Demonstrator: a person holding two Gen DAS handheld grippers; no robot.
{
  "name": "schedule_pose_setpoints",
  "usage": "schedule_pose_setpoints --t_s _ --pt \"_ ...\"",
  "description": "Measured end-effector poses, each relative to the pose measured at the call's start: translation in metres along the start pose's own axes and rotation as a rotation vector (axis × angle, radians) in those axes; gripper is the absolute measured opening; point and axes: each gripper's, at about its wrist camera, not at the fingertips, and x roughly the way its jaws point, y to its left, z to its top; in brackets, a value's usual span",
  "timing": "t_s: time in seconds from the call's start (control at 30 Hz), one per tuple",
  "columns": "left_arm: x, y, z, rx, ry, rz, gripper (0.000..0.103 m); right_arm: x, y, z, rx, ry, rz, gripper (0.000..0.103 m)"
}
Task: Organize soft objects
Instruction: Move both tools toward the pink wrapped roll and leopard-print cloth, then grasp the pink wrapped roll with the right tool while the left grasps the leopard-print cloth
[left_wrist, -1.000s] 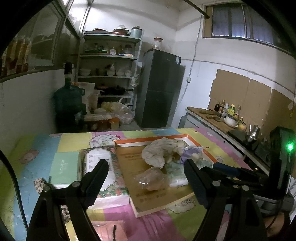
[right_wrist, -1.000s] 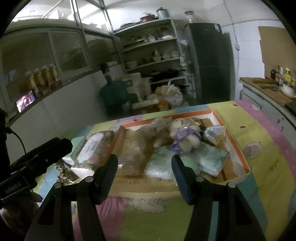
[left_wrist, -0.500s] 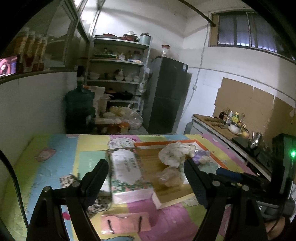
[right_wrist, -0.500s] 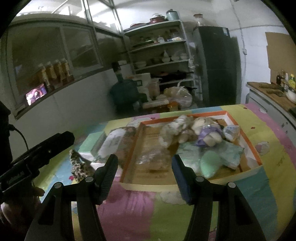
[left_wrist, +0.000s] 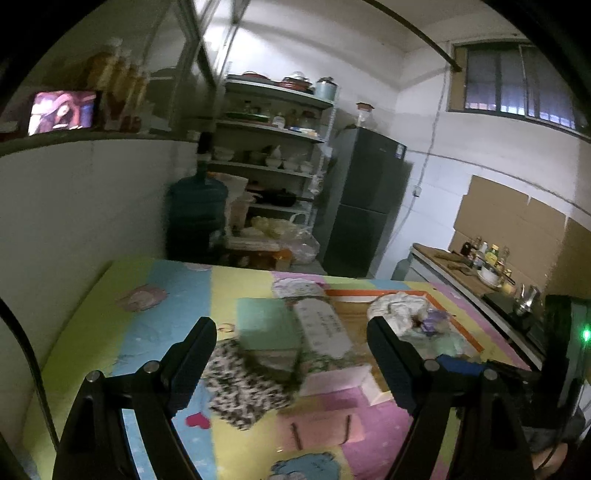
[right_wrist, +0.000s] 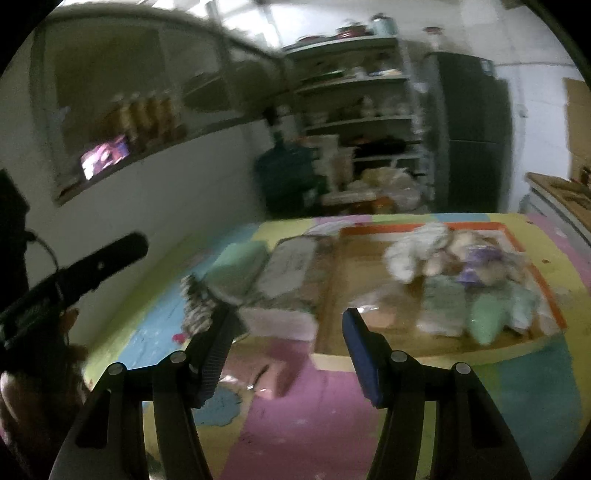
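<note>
Both views swung left since a second ago: tray (right_wrist: 436, 227) with plush toys (right_wrist: 417, 254) now off right, spotted cloth (left_wrist: 240, 384) on surface beside tissue packs (left_wrist: 266, 328) now centred. Left gripper (left_wrist: 291, 365) and right gripper (right_wrist: 288, 339) fingers wide, empty. Probably going for cloth next.

A dark refrigerator (left_wrist: 364, 206) stood at the far wall, right of open shelving (left_wrist: 273, 147) stacked with dishes. A large water bottle (left_wrist: 197, 206) stood left of the shelving. A lit screen (left_wrist: 62, 110) rested on the left ledge.
</note>
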Motion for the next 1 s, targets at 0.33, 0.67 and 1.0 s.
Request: schedule_pose_setpoints --t_s 0.33,0.67,1.0 --pt "-0.008 0.040 -0.018 -0.036 0.034 0.071 0.083 0.076 0.043 -0.014 -0.520 0.262 0.167 0.062" --pt "0.001 0.059 -0.033 -0.014 0.100 0.086 0.083 0.120 0.043 -0.031 -0.692 0.428 0.212 0.062" --pt "0.051 0.050 -0.047 -0.028 0.191 0.074 0.083 0.103 0.022 -0.036 -0.424 0.371 0.151 0.029"
